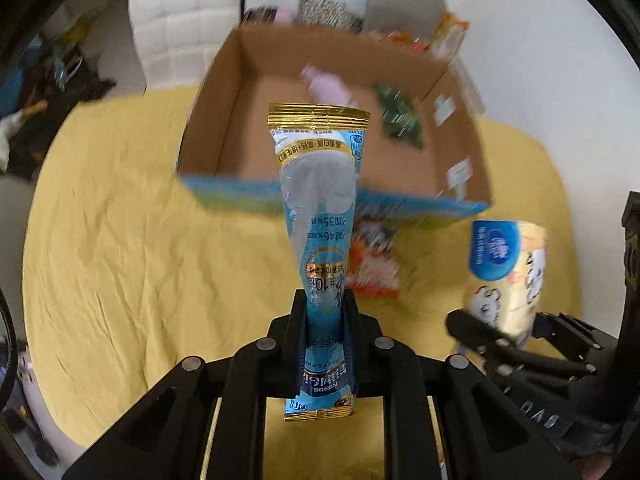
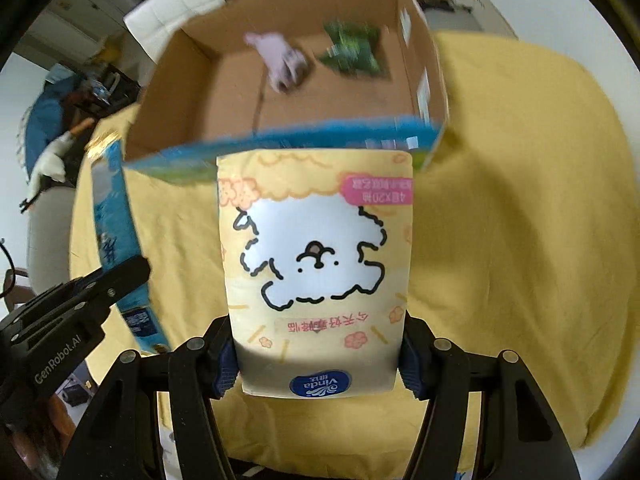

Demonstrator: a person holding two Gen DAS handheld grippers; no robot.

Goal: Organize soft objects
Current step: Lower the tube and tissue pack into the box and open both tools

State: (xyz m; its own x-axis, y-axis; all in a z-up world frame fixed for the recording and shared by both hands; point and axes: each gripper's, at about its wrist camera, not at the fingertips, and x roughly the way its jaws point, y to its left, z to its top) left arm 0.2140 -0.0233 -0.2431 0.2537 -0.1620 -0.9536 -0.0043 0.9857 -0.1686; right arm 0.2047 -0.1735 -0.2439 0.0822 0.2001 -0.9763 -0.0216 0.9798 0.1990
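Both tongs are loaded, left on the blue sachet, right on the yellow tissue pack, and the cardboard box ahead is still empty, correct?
Not quite: the cardboard box is not empty. The right wrist view shows a pink item and a green packet inside. The rest holds: blue sachet in the left tongs, yellow tissue pack in the right tongs.

Left wrist view: mounted behind the left gripper (image 1: 325,312), facing forward and slightly down over the yellow tablecloth (image 1: 140,240) toward the cardboard box (image 1: 248,120), which stands near. Right wrist view: mounted behind the right gripper (image 2: 318,356), same heading, the box (image 2: 200,92) equally near. Shared ground: box, cloth, white chair (image 1: 180,20) beyond. Each view catches the other gripper at its edge: right one at near right (image 1: 516,344), left one at near left (image 2: 80,300).
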